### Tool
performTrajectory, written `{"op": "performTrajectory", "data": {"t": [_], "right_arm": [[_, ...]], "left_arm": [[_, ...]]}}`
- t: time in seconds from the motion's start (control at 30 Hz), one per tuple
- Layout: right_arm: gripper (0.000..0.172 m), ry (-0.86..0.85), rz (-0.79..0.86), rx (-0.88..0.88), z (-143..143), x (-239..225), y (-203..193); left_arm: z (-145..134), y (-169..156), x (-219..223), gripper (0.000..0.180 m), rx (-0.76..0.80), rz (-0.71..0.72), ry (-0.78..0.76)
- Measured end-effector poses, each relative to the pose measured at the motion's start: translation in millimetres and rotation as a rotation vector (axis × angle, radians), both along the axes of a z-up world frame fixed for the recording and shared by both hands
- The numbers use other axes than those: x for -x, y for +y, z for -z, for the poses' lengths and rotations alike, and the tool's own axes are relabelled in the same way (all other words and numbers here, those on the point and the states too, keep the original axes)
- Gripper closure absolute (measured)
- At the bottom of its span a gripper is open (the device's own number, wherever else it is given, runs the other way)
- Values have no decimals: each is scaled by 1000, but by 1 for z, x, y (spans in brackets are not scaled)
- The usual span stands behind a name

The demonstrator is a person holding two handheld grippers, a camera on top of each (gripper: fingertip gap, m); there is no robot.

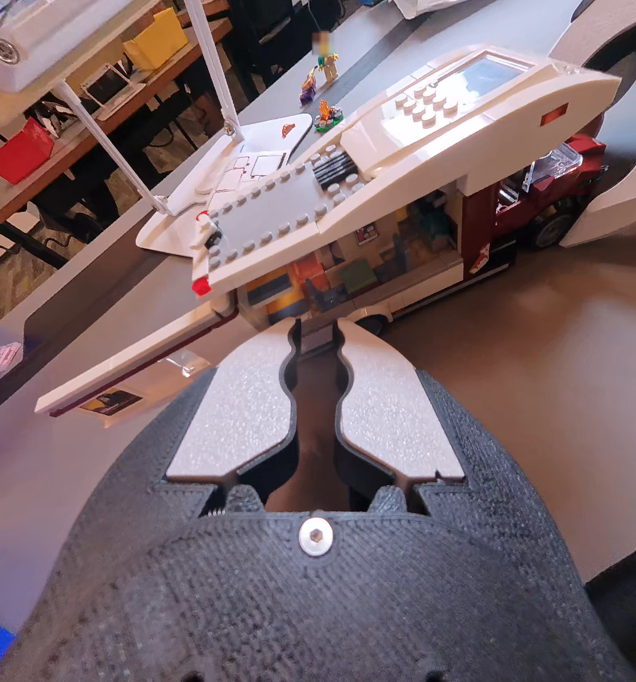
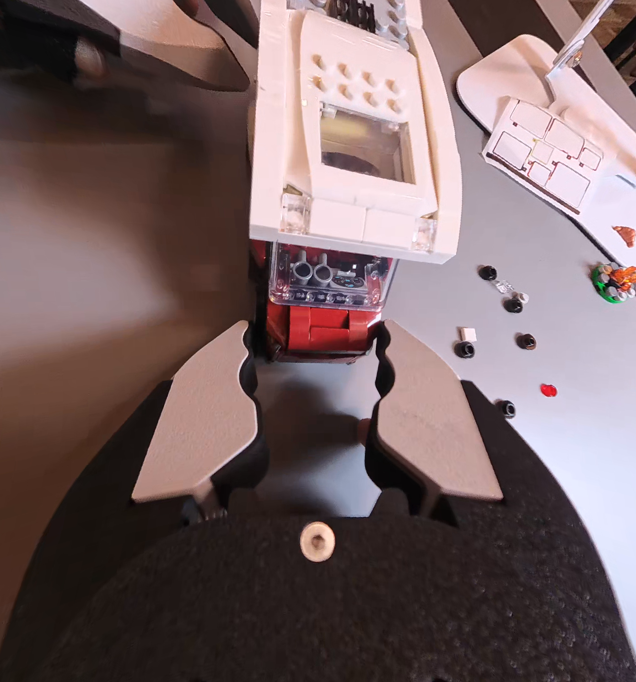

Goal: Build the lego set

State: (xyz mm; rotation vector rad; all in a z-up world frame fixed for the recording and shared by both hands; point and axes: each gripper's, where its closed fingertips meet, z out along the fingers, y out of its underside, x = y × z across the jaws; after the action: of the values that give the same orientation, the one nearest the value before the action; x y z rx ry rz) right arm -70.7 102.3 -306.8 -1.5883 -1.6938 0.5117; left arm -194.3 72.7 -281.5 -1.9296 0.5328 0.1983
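A toy brick camper van with a white roof and a dark red front stands on the grey table. Its near side wall is folded down, so the interior shows. My left gripper is at the van's lower side edge, shut on a small grey piece there. My right gripper is at the van's nose, its pads closed on both sides of the red front below the clear windscreen. One right finger shows in the left wrist view beside the front wheel.
A white stand base with a printed sheet lies right of the van. A campfire model, several small black round pieces, a white tile and a red stud lie nearby. A minifigure stands farther back. The left gripper's tips are roughly 15 cm from the right gripper's. My right gripper is the nearer one to the white tile: about 7 cm, against 20 cm.
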Motion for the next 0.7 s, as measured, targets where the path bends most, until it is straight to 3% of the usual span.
{"op": "performTrajectory", "data": {"t": [0.17, 0.27, 0.5, 0.7], "right_arm": [[114, 23, 33, -11, -1, -3, 26], [119, 30, 21, -6, -2, -4, 28], [113, 31, 30, 14, -1, -1, 37], [122, 37, 40, -23, -3, -1, 45]], "left_arm": [[1, 0, 0, 165, -4, 14, 25], [2, 1, -2, 166, -11, 12, 66], [2, 14, 4, 164, -11, 8, 59], [2, 24, 7, 164, -22, 15, 89]]}}
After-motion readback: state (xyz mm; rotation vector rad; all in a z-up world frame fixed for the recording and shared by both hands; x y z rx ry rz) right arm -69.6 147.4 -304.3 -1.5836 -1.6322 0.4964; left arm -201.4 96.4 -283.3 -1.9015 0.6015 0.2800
